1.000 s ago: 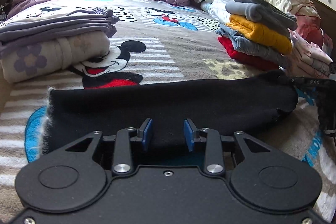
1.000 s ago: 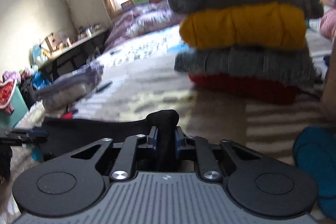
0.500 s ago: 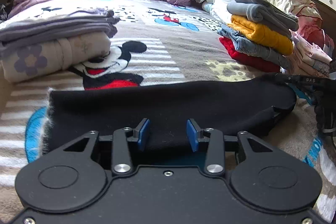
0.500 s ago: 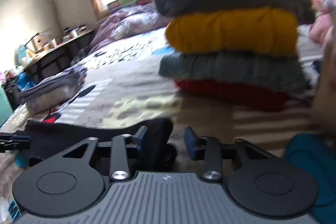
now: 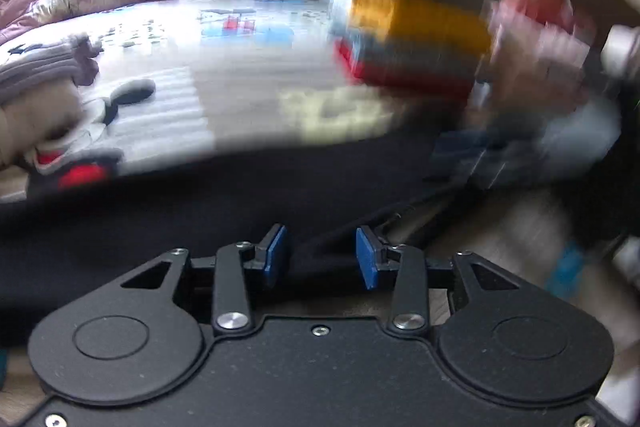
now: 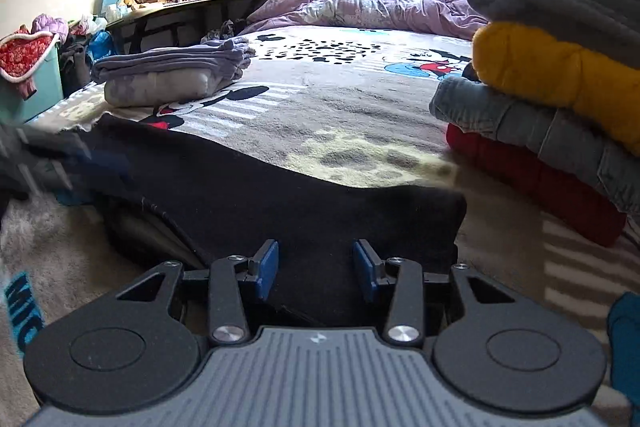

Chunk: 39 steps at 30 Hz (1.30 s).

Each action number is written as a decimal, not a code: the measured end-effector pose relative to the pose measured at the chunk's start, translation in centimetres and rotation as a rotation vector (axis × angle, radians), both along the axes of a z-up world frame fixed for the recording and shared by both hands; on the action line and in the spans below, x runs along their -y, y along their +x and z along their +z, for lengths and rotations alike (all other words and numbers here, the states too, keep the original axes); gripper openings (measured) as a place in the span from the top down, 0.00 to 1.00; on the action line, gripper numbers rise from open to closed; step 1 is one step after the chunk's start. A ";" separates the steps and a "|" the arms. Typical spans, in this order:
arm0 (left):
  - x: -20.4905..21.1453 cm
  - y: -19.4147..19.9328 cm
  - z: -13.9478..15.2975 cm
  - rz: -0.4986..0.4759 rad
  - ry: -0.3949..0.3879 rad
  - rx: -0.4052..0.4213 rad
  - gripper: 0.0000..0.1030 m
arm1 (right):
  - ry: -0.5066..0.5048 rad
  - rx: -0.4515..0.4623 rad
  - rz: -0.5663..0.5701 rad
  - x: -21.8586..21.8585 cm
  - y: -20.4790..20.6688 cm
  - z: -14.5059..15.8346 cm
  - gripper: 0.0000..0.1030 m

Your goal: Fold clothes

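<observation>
A black garment (image 6: 248,195) is laid out flat across the bed (image 6: 340,99), filling the lower middle of both views. The right gripper (image 6: 316,265) is seen with its jaws apart at a moderate gap after just opening, and the cloth lies loose between the blue pads, not pinched. Same deal for the left gripper (image 5: 320,257): jaws parted, a dark fold running between them, nothing clamped. A stack of folded clothes (image 6: 560,87) is parked at the right edge. The left view is pretty smeared.
</observation>
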<state>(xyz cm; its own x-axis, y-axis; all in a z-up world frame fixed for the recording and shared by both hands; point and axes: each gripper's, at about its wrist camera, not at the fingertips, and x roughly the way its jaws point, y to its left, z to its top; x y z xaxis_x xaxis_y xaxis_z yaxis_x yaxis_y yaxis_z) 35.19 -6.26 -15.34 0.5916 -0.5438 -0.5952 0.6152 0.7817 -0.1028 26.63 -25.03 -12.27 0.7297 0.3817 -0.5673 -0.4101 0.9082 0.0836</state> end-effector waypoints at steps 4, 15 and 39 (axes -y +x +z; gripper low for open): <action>-0.1 -0.8 1.7 -0.023 -0.052 0.058 0.64 | 0.110 0.039 0.017 1.1 -0.8 1.4 0.57; -2.0 -0.1 1.9 -0.097 -0.114 -0.020 0.59 | 0.103 0.023 0.015 1.9 -0.7 1.4 0.47; -22.9 -2.0 1.1 0.752 -0.687 -0.271 0.52 | 0.174 0.050 -0.168 3.1 -1.2 1.8 0.42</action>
